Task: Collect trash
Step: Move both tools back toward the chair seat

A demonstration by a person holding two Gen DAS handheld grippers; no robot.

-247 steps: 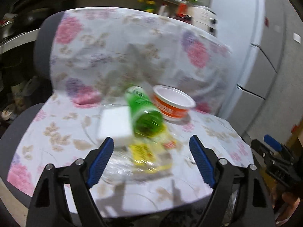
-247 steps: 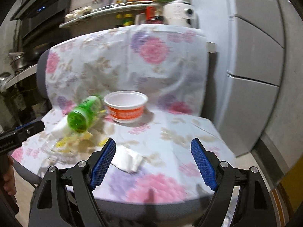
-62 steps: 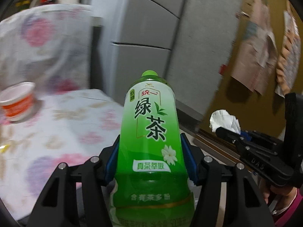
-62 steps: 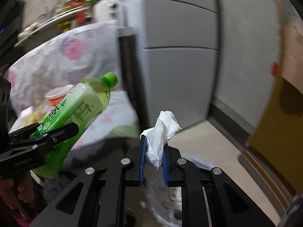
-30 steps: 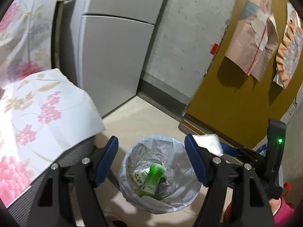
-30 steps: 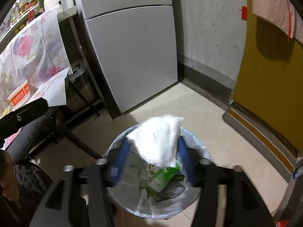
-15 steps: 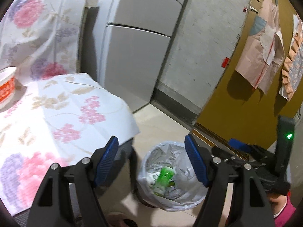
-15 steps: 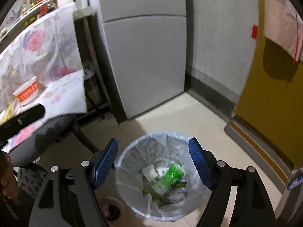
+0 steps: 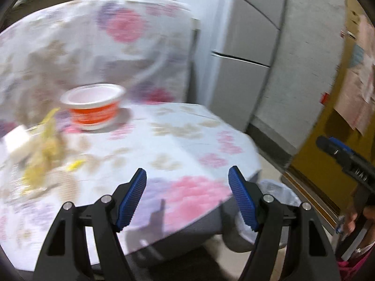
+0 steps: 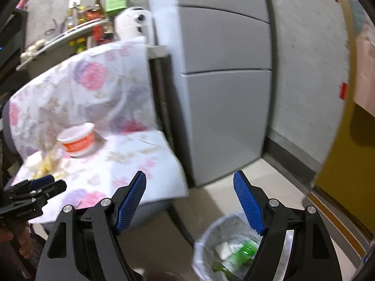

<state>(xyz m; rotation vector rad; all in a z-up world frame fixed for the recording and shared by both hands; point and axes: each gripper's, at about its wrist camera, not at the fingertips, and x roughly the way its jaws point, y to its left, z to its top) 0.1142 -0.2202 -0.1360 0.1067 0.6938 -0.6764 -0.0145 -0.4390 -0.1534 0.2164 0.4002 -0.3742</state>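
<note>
Green bottle [image 10: 243,250] and white tissue [image 10: 222,249] lying in lined bin [image 10: 211,231] on floor beside chair. Left tongs [image 9: 187,196] released, empty, over floral cloth [image 9: 187,140]. Right tongs [image 10: 189,201] released, empty, above bin. Left to collect: orange-banded cup [image 9: 93,106], yellow wrappers [image 9: 42,154], white block [image 9: 16,138]. Roughly halfway, by estimate.

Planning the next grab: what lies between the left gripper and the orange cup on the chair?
In the left wrist view, only bare flowered cloth lies between the open left gripper and the orange cup; the yellow wrappers sit off to the left.
</note>
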